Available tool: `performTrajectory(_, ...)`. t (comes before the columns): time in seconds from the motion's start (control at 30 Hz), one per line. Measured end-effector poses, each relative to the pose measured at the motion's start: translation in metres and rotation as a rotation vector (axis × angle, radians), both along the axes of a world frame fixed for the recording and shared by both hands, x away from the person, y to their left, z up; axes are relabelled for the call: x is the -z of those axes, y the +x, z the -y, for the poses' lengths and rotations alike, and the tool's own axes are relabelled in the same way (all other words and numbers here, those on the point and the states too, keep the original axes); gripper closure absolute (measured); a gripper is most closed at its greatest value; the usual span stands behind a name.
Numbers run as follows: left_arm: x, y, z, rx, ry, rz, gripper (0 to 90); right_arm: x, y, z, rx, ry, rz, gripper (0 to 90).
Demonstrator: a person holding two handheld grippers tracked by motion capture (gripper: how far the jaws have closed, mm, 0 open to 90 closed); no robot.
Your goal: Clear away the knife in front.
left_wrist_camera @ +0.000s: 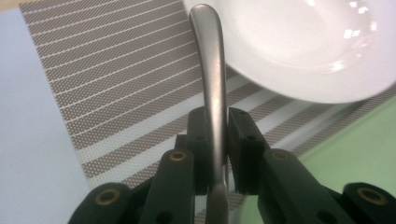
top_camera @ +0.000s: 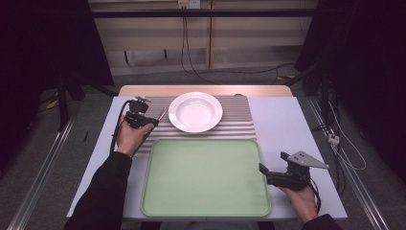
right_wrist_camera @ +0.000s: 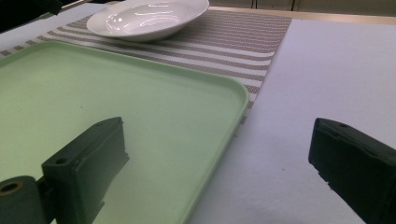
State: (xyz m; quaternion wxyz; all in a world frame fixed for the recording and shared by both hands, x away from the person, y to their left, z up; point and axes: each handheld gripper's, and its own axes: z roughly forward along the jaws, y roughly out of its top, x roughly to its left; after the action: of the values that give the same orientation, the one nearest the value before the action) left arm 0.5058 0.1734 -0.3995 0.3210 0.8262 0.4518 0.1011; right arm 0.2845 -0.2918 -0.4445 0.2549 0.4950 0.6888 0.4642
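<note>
The metal utensil handle (left_wrist_camera: 212, 88) is clamped between the two black jaws of the left tool (left_wrist_camera: 215, 140); the jaws stand nearly closed, pads pressed on either side of the handle. The handle rises out of the jaws, and its rounded end overlaps the rim of the white plate (left_wrist_camera: 299, 51) in the left gripper view. The working end of the utensil is hidden below the jaws — probably a fork or spoon, but this cannot be told.

In the high view, the utensil (top_camera: 162, 114) shows as a thin sliver just left of the white plate (top_camera: 195, 111), with the left tool (top_camera: 152, 120) holding it over the striped placemat (top_camera: 237, 120).

The plate rests on the placemat. The green tray (top_camera: 206, 177) lies just on the near side of the plate, its far edge touching or overlapping the placemat.

The right tool (top_camera: 274, 168) sits well to the right of the plate, at the tray's right edge, low over the bench (top_camera: 287, 120). Its jaws stand wide apart — nothing between them (right_wrist_camera: 219, 163).
</note>
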Motion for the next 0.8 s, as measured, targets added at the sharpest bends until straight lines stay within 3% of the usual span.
performTrajectory(0.23, -0.013, -0.016, 0.009, 0.053, 0.003, 0.025, 79.8, 0.000, 0.000, 0.000, -0.001, -0.001, 0.001, 4.1)
performTrajectory(0.53, -0.017, -0.037, 0.026, 0.072, 0.014, 0.054, 79.8, 0.000, 0.000, -0.001, -0.004, 0.000, 0.001, 4.1)
performTrajectory(0.8, -0.019, -0.050, 0.038, 0.146, 0.019, 0.042, 79.8, 0.000, 0.000, -0.002, -0.005, -0.001, 0.002, 4.1)
